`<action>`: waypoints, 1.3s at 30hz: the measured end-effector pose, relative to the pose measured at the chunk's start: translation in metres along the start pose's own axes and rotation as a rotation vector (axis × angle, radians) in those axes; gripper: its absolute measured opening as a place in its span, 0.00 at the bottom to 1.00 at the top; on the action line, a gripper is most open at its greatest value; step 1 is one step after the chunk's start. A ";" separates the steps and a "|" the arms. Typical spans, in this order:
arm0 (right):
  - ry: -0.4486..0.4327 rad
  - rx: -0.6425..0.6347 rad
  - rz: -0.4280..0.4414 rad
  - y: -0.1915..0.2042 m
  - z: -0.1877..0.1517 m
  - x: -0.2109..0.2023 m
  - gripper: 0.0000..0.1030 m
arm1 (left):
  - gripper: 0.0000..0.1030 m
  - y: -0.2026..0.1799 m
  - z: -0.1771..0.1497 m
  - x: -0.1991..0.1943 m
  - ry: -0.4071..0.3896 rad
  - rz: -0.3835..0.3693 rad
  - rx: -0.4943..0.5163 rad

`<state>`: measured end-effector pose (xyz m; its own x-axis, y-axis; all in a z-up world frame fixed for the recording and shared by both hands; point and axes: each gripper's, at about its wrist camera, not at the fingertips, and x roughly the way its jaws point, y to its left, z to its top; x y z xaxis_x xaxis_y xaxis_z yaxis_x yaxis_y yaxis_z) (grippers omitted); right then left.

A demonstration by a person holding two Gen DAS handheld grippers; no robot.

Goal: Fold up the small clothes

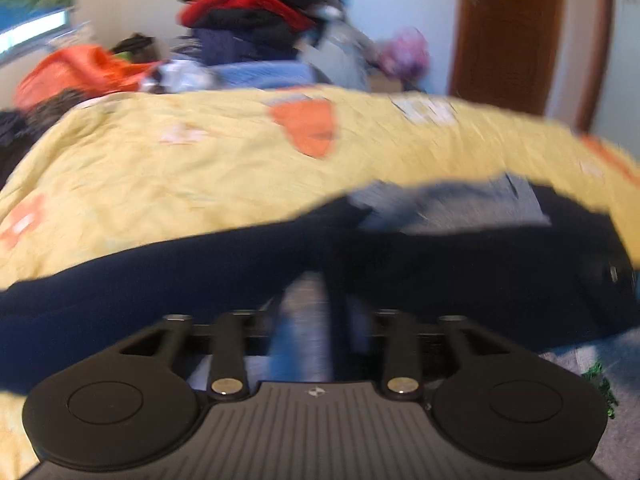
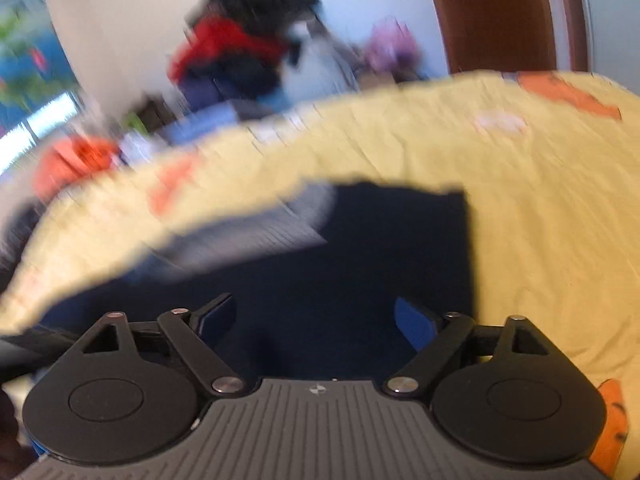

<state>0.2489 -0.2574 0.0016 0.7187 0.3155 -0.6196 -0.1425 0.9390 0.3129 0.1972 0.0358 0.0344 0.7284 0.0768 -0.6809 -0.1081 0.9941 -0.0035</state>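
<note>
Garment: a dark navy piece of clothing (image 2: 360, 264) lies on the yellow bedspread (image 1: 160, 168), near you, with a grey-and-white patch (image 1: 460, 208) on its far side. The blur hides whether that patch is a print, a label or a second item.

Left gripper (image 1: 316, 292): its fingers are drawn together with dark cloth and a pale blue-grey strip between them; you appear to be gripping a fold of the garment. Motion blur hides the exact bite.

Right gripper (image 2: 316, 320): released, its blue pads (image 2: 414, 322) well apart, hovering low over the near part of the garment. Whether it touches the cloth cannot be told.

Step in hand: judged as carrying one edge across to make a fold, with the right side free to hold or take a second corner.

Grip advice: keep the left fingers clenched until the edge is laid; a slack hold will let the fold slump.

Alignment: match the carried edge to the straight right edge (image 2: 470, 248) of the garment, which looks square against the bedspread.

Right-hand use: close on a near corner, or press the cloth flat, before you pull.

Risk: the bedspread is wrinkled and soft; you may drag it along with the garment.

Background: the heap of clothes (image 1: 256, 20) at the far side is well apart; leave it.
</note>
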 end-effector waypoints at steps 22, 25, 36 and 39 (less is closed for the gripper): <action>-0.050 -0.141 0.035 0.007 -0.023 -0.008 0.97 | 0.84 0.368 -0.105 -0.074 -0.238 0.154 -1.230; -0.049 -0.146 0.029 0.008 -0.023 -0.008 0.97 | 0.84 0.371 -0.095 -0.068 -0.235 0.210 -1.154; -0.050 -0.143 0.031 0.008 -0.023 -0.008 0.97 | 0.05 0.329 -0.051 -0.062 -0.200 0.426 -0.873; -0.052 -0.134 0.037 0.006 -0.022 -0.007 0.97 | 0.04 0.281 -0.013 -0.073 -0.315 0.379 -0.787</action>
<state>0.2281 -0.2513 -0.0081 0.7449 0.3459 -0.5705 -0.2565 0.9379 0.2337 0.1046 0.3088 0.0741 0.6882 0.5176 -0.5084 -0.7206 0.5695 -0.3956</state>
